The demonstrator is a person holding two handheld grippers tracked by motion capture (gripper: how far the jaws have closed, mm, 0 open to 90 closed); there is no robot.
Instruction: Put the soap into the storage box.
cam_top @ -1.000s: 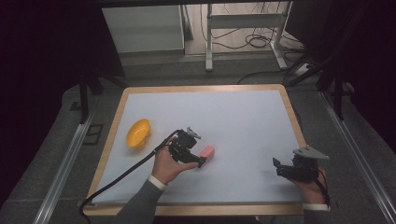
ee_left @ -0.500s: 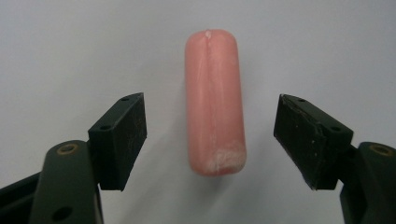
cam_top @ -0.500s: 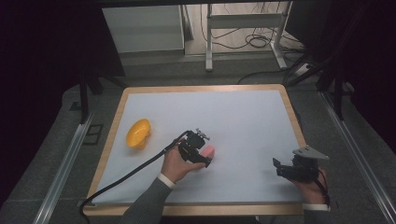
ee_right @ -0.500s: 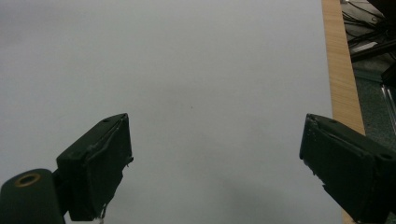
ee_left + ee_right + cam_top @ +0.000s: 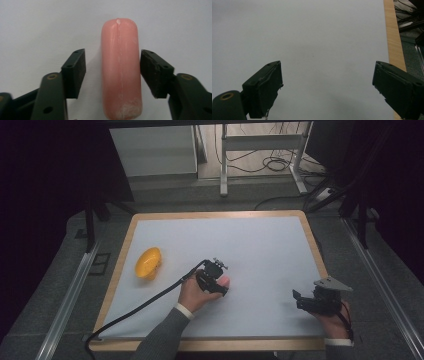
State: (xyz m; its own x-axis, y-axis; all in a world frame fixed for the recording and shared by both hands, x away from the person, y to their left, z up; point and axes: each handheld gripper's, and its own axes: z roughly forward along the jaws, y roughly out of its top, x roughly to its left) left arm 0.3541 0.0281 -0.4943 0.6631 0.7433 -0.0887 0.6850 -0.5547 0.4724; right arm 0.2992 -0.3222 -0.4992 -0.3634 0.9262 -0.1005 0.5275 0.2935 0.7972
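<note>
While the right gripper (image 5: pixel 320 298) gapes wide over bare white near the table's (image 5: pixel 120 270) right edge, the left gripper (image 5: pixel 113 75) straddles a pink sausage (image 5: pixel 120 67) mid-table, jaws parted, neither touching. Farther left sits a yellow bowl (image 5: pixel 148 262); the far half lies free.

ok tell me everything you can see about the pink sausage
The pink sausage is a smooth, glossy cylinder with rounded ends, a faint seam along its length and whitish scuffing at the near end. It lies flat on the white table, between the open jaws of the left gripper, which flank it without clearly touching.
</note>
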